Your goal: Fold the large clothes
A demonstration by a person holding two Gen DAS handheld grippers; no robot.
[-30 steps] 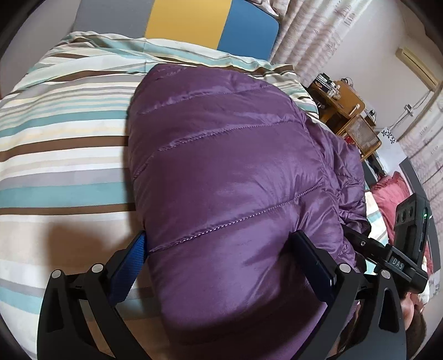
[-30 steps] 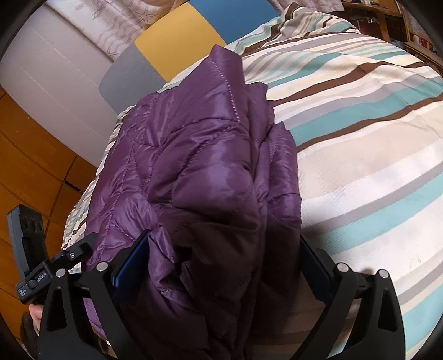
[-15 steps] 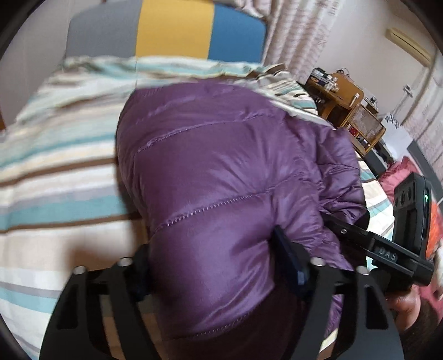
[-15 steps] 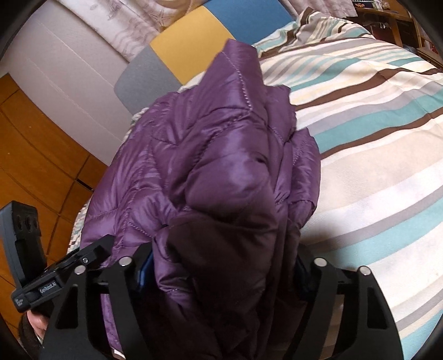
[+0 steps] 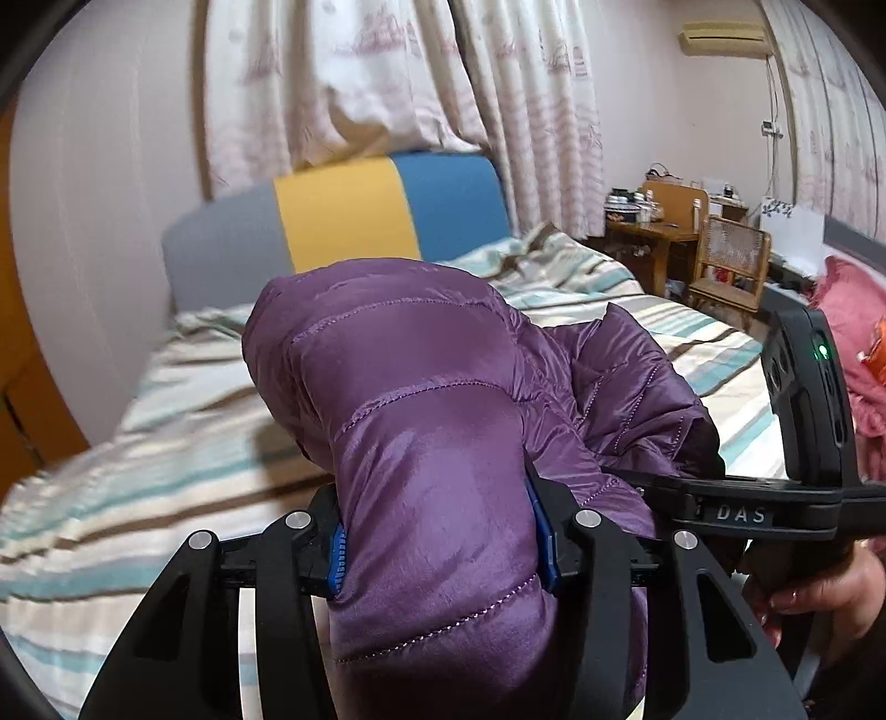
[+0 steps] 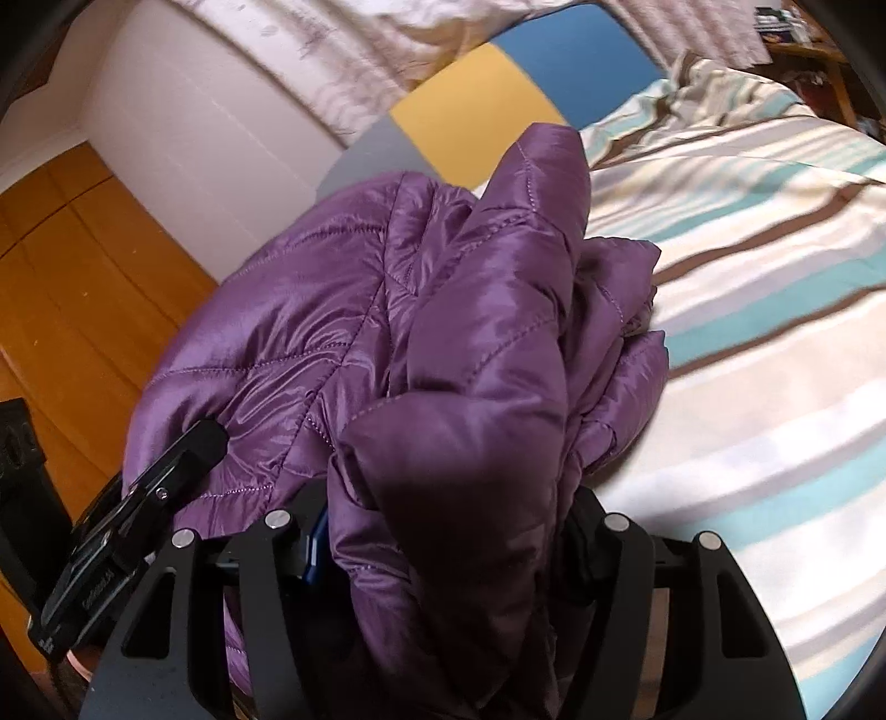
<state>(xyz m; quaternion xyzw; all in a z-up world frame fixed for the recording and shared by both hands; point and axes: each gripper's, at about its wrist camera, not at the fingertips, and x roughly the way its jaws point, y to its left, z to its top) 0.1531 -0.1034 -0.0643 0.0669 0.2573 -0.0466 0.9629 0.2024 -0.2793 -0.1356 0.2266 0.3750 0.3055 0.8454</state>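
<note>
Grippers' fingers (image 5: 540, 531) pinch purple jacket (image 5: 421, 399) above bed (image 5: 709, 343).

You are working in a home bedroom. You are facing a bed covered by a cream duvet with teal, brown and grey stripes (image 5: 559, 288), backed by a padded headboard in grey, yellow and blue panels (image 5: 354, 221). Pale patterned curtains (image 5: 387, 77) are hanging behind it. A wooden side cabinet cluttered with small items (image 5: 653, 232) is standing by the far wall, a white air-conditioning unit (image 5: 725, 37) is sitting high up, and orange wooden wardrobe panelling (image 6: 83, 266) is lining one side.
</note>
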